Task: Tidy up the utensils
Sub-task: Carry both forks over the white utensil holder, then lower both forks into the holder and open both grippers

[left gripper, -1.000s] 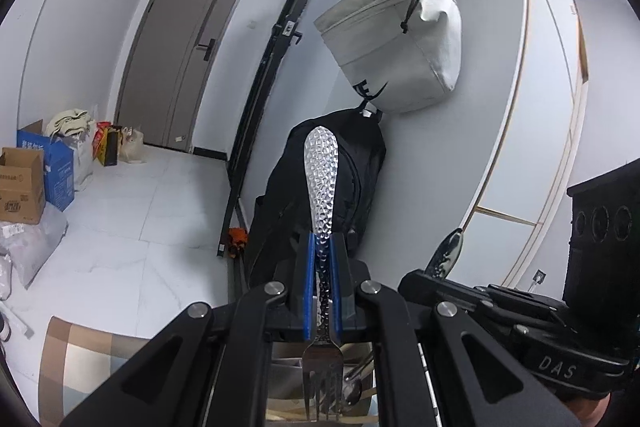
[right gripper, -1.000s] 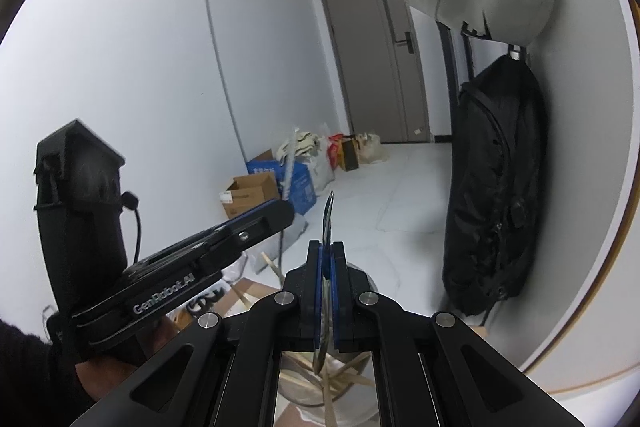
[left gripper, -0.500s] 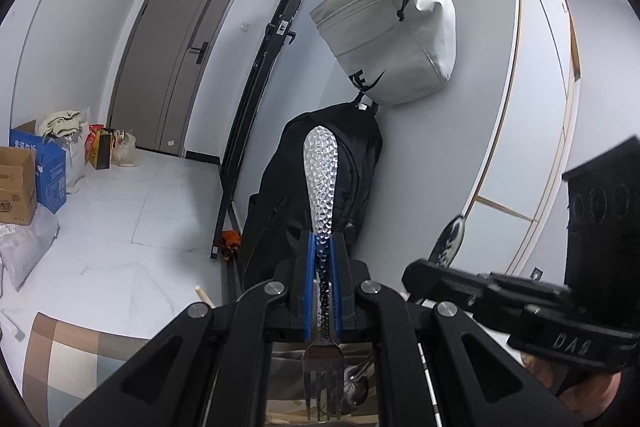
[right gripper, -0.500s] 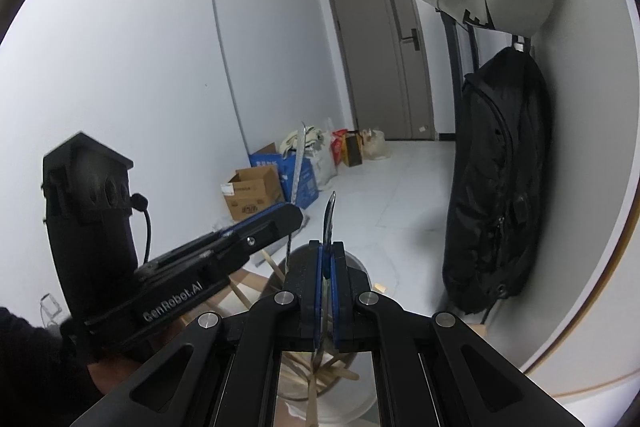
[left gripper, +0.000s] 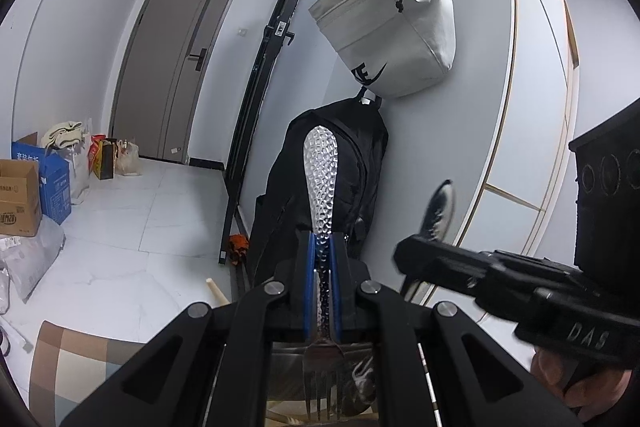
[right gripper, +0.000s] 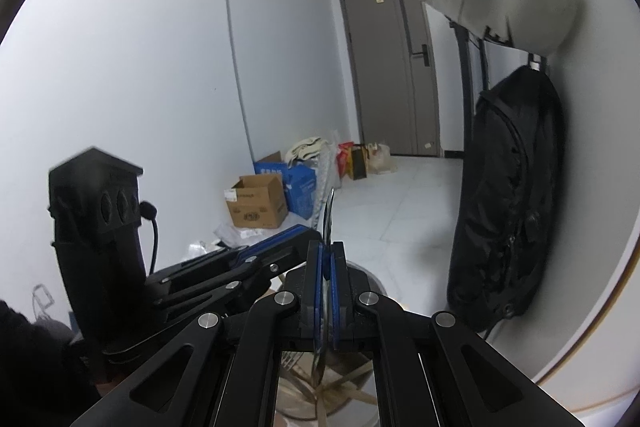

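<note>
My left gripper (left gripper: 322,245) is shut on a fork (left gripper: 320,179) with a hammered silver handle. The handle points away from the camera and the tines hang below the fingers. My right gripper (right gripper: 329,247) is shut on a thin metal utensil (right gripper: 329,211), which I see edge-on. In the left wrist view, the right gripper (left gripper: 406,257) reaches in from the right, and that utensil's handle (left gripper: 440,207) sticks up, blurred. The left gripper (right gripper: 306,239) shows just left of my right fingers. Under both stands a round holder (right gripper: 372,281) with wooden sticks and other cutlery in it.
A checked cloth (left gripper: 60,371) covers the surface at lower left. A black backpack (left gripper: 352,163) and a pale bag (left gripper: 392,31) hang on the wall ahead. Cardboard boxes (right gripper: 256,203) and bags line the white floor before a grey door (left gripper: 176,63).
Both grippers keep their hold. In the left wrist view, the right gripper and its utensil have shifted a little left and up, closer to my fork.
</note>
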